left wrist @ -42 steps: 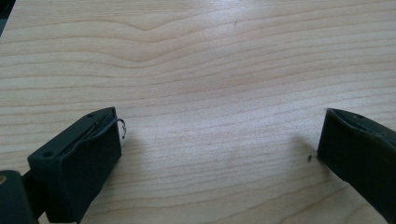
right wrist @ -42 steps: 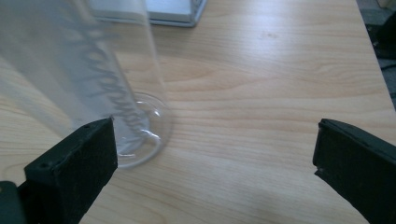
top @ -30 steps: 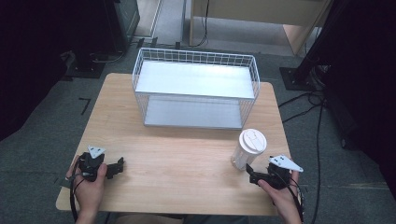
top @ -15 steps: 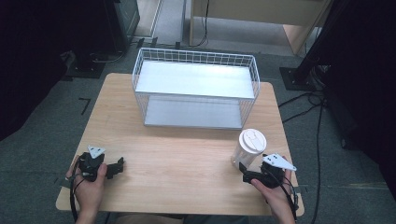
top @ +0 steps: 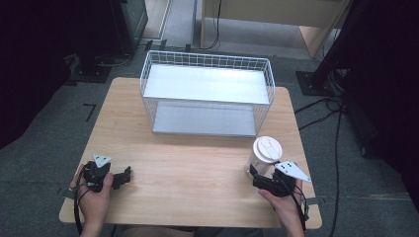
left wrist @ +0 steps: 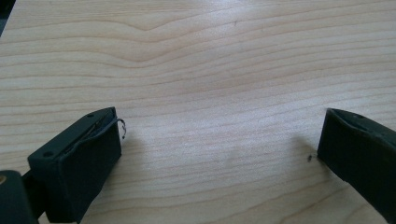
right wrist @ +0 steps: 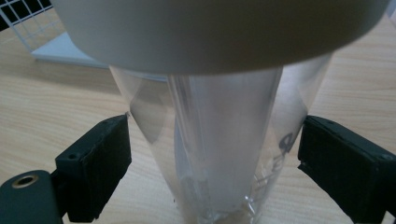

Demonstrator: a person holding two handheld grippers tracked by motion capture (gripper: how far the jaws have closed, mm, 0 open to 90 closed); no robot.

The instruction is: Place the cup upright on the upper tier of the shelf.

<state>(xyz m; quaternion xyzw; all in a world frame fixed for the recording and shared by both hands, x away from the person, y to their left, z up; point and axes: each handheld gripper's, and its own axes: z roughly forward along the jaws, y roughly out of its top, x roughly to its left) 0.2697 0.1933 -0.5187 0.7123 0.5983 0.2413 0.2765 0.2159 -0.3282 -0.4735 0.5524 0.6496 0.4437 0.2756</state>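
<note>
while the left claw point(top: 124, 176) is held wide open and empty over the counter point(top: 197, 168), the clear cup point(right wrist: 219, 154) is bracketed by the right claw point(top: 253, 174), whose jaws have just been closing, not yet pressing.

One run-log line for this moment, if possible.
right gripper: jaws closing around clear cup | left gripper: open | basket: empty

I see a light wooden worktop point(top: 197, 163) with rounded corners, standing on a grey floor point(top: 44, 163). A white wire basket point(top: 207, 94) sits on its far half, about centred, long side towards me. A clear cup point(top: 264, 155) with a white lid stands upright on the wood near the right edge, just in front of the basket's right corner and apart from it. In my left gripper view, bare grain runs across the worktop.
</note>
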